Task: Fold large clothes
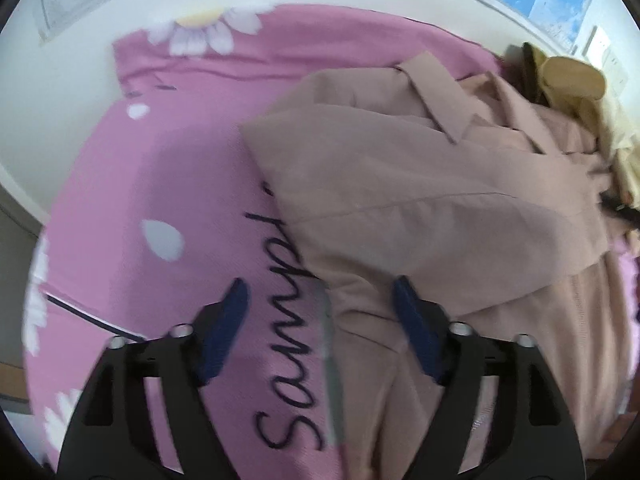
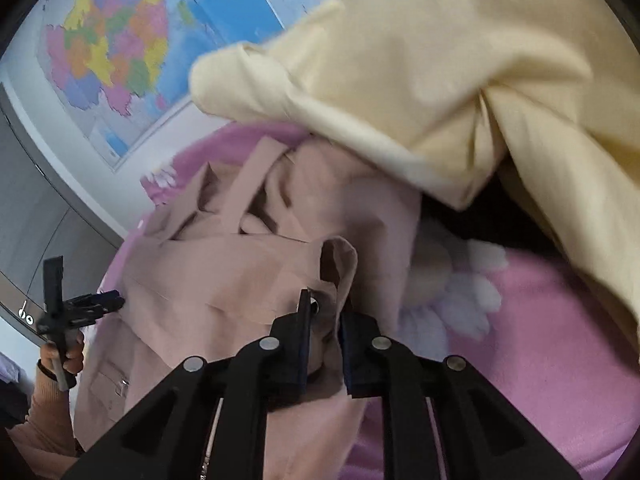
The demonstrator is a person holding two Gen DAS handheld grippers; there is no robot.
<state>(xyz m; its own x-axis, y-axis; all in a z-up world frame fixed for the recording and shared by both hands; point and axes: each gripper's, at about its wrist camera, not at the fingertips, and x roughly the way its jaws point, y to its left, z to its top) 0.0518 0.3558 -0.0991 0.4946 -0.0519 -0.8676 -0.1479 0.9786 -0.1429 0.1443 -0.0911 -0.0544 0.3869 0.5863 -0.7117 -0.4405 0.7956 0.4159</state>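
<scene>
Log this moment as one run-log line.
task: fold large clothes | left hand-held gripper: open over pink coat edge | right hand-held gripper: pinching coat fabric | surface: pink daisy sheet

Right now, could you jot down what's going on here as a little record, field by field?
surface: pink daisy-print bedsheet with dark script lettering
main garment: dusty-pink coat, collar visible, partly folded on the sheet
other garment: cream-yellow garment, raised above the coat in the right wrist view
left gripper: open, empty, at the coat's edge
right gripper: nearly closed, pinching a fold of the coat
background: coloured wall map
sharpness: both views motion-blurred
</scene>
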